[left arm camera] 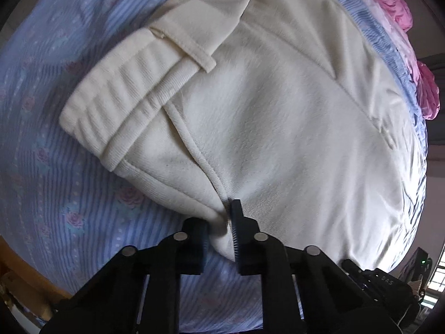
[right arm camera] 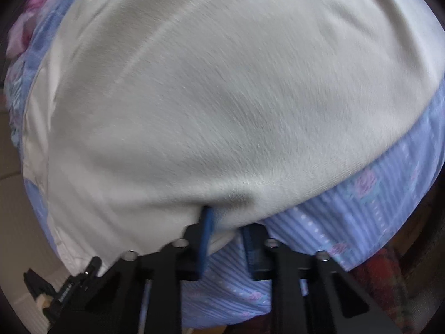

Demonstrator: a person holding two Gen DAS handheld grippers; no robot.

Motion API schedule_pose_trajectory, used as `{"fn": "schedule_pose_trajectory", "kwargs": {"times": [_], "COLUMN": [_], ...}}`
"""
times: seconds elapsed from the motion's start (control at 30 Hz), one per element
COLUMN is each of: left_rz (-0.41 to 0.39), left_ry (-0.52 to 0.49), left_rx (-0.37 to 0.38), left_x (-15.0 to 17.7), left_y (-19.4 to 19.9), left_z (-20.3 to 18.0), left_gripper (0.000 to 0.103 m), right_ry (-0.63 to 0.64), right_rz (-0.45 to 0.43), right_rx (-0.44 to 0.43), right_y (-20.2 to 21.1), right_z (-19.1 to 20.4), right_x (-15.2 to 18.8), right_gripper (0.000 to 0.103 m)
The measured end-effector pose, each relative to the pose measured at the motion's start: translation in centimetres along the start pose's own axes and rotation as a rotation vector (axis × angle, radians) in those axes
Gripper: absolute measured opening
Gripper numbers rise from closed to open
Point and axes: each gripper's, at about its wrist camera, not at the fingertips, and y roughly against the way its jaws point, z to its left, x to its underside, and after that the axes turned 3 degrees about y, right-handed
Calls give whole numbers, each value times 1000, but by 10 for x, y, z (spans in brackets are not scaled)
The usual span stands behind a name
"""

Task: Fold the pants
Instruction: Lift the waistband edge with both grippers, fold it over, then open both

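Cream pants lie spread on a bed. Their ribbed waistband with belt loops is at the upper left of the left wrist view. My left gripper points steeply down at the near edge of the pants, below the pocket seam. It is shut on a bunched fold of that edge. In the right wrist view the pants fill most of the frame. My right gripper is shut on their near edge, where the cloth puckers around the blue pads.
A blue striped floral bedsheet lies under the pants. A pink quilt is bunched at the far side. The wooden bed edge is at lower left. Pale floor shows beyond the bed.
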Motion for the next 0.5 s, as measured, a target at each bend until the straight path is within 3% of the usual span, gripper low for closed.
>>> {"fn": "schedule_pose_trajectory", "kwargs": {"times": [0.13,0.3,0.5], "left_rz": [-38,-122,-224], "left_ry": [12,-51,-81], "left_rx": [54,84,178], "left_x": [4,5,-34], "left_y": [25,75,106], "left_z": [-5,-13,-30], "left_gripper": [11,10,10], "right_ry": [109,235,271], "right_rz": [-47,-173,-301], "right_rx": [8,-24,-77], "right_y": [31,102,134], "right_z": [18,48,43], "right_x": [8,12,1], "right_gripper": [14,14,14]}}
